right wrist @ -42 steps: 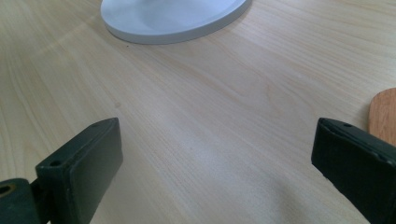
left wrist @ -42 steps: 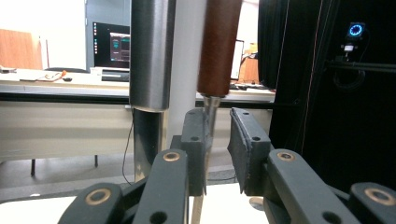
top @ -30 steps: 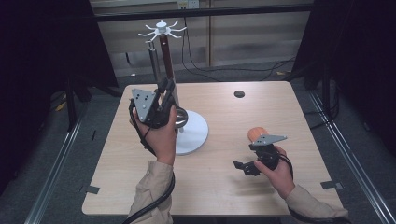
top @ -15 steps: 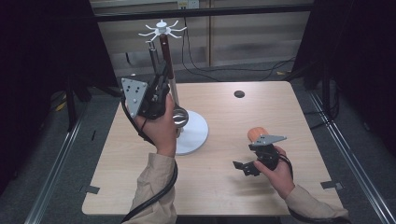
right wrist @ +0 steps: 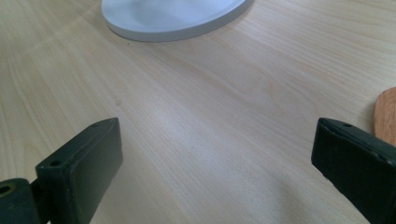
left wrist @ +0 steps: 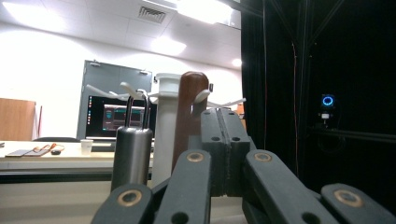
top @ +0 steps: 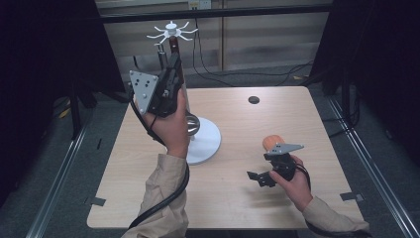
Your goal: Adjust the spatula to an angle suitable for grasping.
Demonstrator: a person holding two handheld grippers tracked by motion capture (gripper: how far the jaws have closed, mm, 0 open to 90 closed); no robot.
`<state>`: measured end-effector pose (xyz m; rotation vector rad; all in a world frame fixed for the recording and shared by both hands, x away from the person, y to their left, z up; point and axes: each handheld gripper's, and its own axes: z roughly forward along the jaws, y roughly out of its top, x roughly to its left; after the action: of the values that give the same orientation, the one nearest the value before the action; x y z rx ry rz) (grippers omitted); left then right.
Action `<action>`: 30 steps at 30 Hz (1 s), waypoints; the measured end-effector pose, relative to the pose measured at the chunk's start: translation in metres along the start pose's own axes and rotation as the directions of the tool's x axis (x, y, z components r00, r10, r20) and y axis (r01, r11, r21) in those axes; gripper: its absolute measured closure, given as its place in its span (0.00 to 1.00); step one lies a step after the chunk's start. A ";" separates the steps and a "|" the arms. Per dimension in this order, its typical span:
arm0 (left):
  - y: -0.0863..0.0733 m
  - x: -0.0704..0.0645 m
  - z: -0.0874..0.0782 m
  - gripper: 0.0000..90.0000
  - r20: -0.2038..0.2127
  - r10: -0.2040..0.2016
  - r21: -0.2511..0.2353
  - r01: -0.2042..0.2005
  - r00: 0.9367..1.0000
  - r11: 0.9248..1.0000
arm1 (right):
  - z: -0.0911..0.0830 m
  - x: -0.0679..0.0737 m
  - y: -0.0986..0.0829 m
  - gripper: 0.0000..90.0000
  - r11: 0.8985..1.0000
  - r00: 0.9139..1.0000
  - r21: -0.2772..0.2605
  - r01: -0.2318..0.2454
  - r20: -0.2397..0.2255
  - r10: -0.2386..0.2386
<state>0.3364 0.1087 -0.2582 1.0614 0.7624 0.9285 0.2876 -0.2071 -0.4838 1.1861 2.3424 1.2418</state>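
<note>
From the high view, my left gripper (top: pixel 171 74) is raised at about 10 o'clock on the table (top: pixel 237 208), up against the white utensil stand (top: pixel 171 29), whose round base (top: pixel 208 141) sits near table centre-left. The left gripper view adds what the overhead hides: the jaws are pressed together, and a brown wooden handle (left wrist: pixel 189 107) rises just beside them, close to the stand's white post (left wrist: pixel 166 126); whether they pinch it I cannot tell. A steel-handled utensil (left wrist: pixel 132 154) hangs by its loop from one of the stand's hooks, at 9 o'clock of the post. From above, a metal ladle bowl (top: pixel 192 125) shows low beside the post, over the base. My right gripper (top: pixel 260 177) rests low at 4 o'clock on the table, jaws spread wide with nothing between them. The right gripper view confirms bare wood between the jaws, the base's rim at 12 o'clock and an orange object (right wrist: pixel 385 116) just beside the right-hand jaw; from above it sits behind the gripper.
</note>
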 end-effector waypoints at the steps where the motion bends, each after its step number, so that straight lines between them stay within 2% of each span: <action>1: 0.000 -0.001 0.001 1.00 -0.004 -0.007 -0.004 0.007 1.000 1.000 | 0.000 0.000 0.000 0.02 1.000 1.000 0.000 0.001 -0.001 -0.001; 5: 0.003 -0.003 0.006 1.00 0.010 -0.011 -0.002 0.011 1.000 1.000 | 0.000 0.000 0.000 0.02 1.000 1.000 0.000 0.002 0.000 -0.002; 14: 0.006 -0.002 0.014 1.00 0.004 -0.021 0.004 0.021 1.000 1.000 | 0.000 -0.002 -0.001 0.02 1.000 1.000 0.000 0.003 0.001 -0.003; 30: 0.009 0.008 0.013 1.00 -0.011 -0.020 0.004 0.020 1.000 1.000 | 0.000 -0.002 -0.001 0.02 1.000 1.000 0.001 0.001 0.001 -0.001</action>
<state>0.3484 0.1127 -0.2464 1.0512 0.7833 0.9170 0.2884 -0.2086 -0.4849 1.1847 2.3428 1.2401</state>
